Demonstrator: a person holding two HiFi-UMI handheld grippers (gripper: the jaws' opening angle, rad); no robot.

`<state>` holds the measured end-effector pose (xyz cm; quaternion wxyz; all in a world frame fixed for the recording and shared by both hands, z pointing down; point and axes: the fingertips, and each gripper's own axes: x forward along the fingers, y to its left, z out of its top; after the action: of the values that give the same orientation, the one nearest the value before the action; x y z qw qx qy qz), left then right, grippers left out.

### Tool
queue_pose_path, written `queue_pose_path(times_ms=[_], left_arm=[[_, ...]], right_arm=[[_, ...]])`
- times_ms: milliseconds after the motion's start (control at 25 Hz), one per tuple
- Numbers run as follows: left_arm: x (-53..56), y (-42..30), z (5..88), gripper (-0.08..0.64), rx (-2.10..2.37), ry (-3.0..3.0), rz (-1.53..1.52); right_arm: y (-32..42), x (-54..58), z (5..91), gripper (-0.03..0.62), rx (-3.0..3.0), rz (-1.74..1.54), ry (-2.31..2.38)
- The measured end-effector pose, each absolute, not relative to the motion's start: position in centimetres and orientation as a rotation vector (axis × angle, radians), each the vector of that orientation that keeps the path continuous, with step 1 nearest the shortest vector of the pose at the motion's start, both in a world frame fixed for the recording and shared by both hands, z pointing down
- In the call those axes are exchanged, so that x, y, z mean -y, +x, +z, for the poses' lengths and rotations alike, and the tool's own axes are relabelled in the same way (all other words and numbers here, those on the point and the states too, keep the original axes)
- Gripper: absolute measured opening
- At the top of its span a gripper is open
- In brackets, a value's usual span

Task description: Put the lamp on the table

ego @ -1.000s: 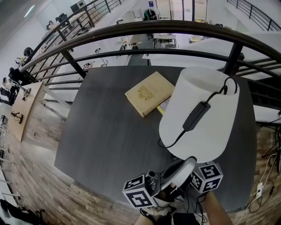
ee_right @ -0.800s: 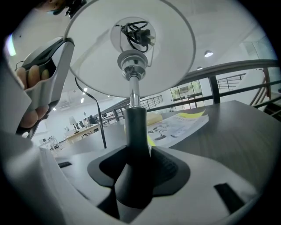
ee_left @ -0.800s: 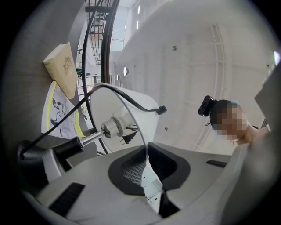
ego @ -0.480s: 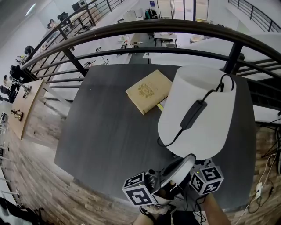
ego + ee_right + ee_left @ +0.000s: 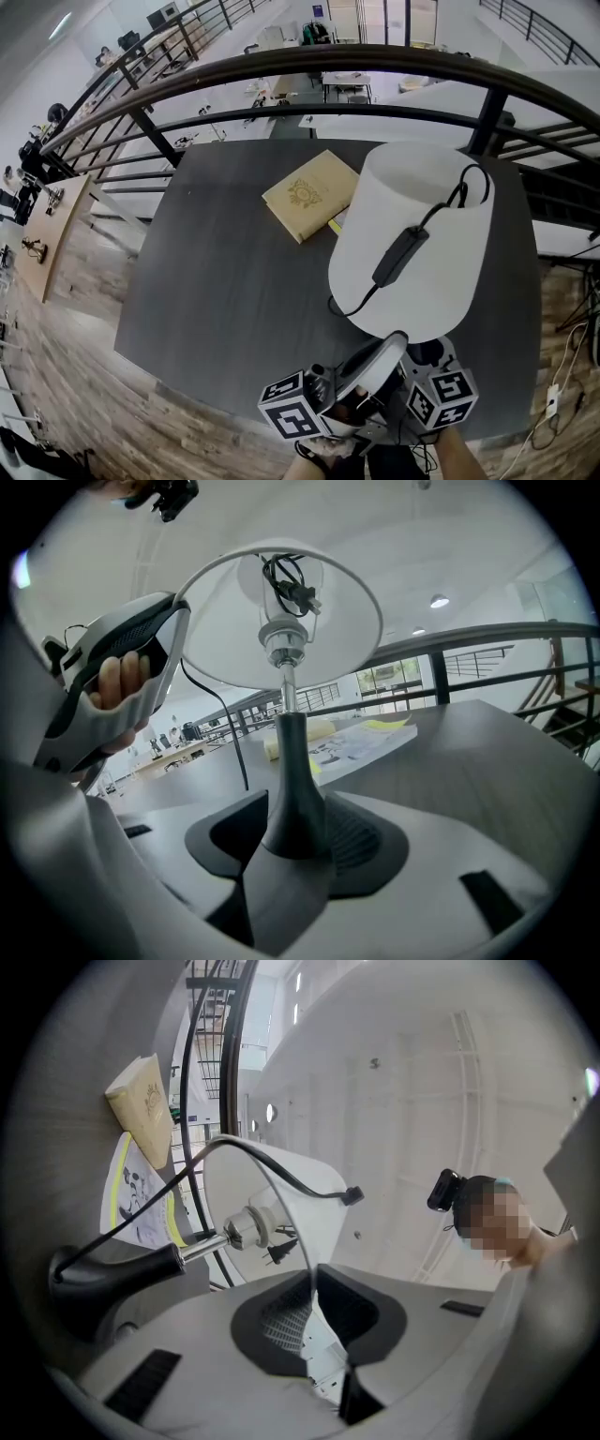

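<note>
At the near edge of the bench (image 5: 216, 281), holding the lamp (image 5: 412, 244) upright by clenching the left gripper's (image 5: 314, 1307) jaws on the thin shade (image 5: 225, 630) rim against tipping, with the right gripper's (image 5: 291, 832) jaws wide and slack round the stem (image 5: 284, 761), probably since the lamp seems set down.

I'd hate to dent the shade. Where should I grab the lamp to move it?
Probably the dark stem, just above its flared foot, coming in level from the near side, below the shade. The stem stands upright, narrow and looks rigid, so jaws fit around it; the shade is thin, and the cable drapes over it.
</note>
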<state>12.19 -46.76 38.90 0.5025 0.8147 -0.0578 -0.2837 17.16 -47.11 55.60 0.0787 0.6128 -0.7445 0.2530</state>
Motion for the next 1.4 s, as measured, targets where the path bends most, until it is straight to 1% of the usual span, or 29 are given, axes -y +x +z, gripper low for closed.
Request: queue_pose_path(times_ms=[560, 1000, 1400], left_arm=[[44.6, 11.5, 39.9, 0.060, 0.159, 1.943, -0.667], [43.3, 11.0, 40.9, 0.066, 0.169, 1.925, -0.652], [42.8, 10.0, 41.6, 0.071, 0.172, 1.902, -0.656]], right_arm=[[16.0, 43.1, 55.4, 0.212, 2.191, 0.795, 1.843], [15.4, 41.7, 54.8, 0.212, 2.181, 0.810, 1.859], [14.4, 40.6, 55.4, 0.210, 2.160, 0.887, 1.853]])
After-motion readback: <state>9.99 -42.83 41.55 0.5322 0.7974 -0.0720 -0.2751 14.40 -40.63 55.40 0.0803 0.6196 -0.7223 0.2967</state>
